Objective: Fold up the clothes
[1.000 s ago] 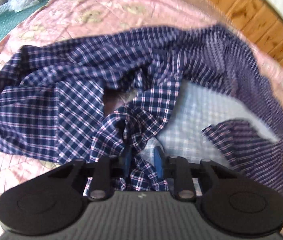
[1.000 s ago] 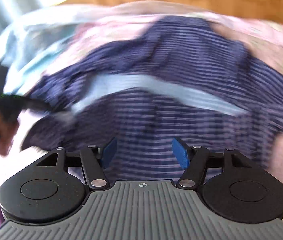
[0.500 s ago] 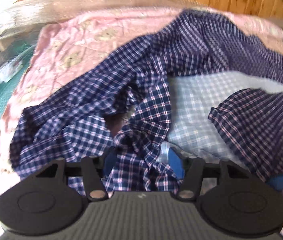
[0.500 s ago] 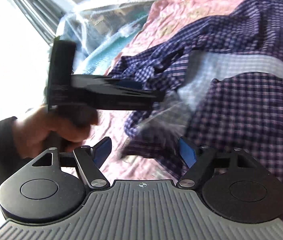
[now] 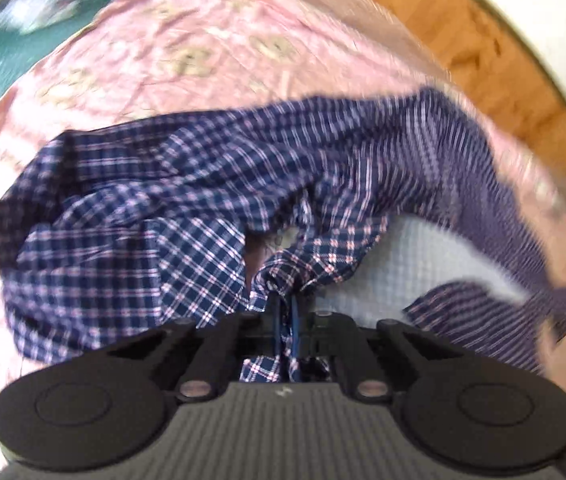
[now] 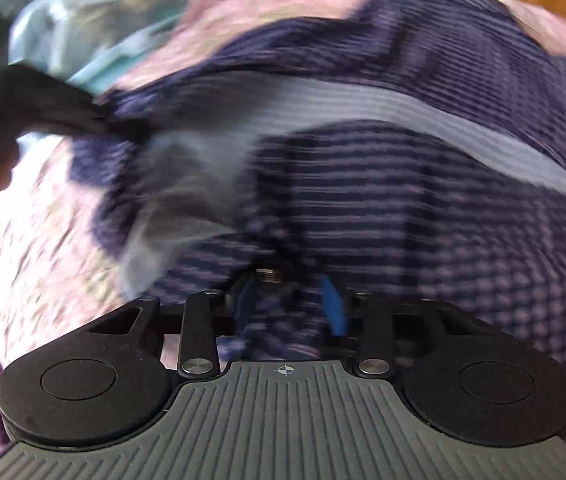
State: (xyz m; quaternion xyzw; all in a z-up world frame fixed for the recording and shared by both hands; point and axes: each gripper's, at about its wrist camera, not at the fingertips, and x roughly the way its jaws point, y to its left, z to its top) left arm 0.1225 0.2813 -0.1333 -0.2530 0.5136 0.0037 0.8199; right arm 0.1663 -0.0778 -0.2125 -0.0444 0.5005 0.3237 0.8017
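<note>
Pinching a bunched fold of the plaid shirt (image 5: 187, 216) between nearly closed jaws, the left gripper (image 5: 286, 312) risks dragging it further askew across the pink quilt (image 5: 211, 52), while the right gripper (image 6: 289, 300) stands part-open with cloth between its fingers, its hold unclear through blur.

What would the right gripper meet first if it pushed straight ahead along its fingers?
The plaid shirt. The right gripper has its jaws still apart with shirt cloth between and just ahead of them, so it likely meets that fabric at once. Blur makes depth uncertain.
</note>
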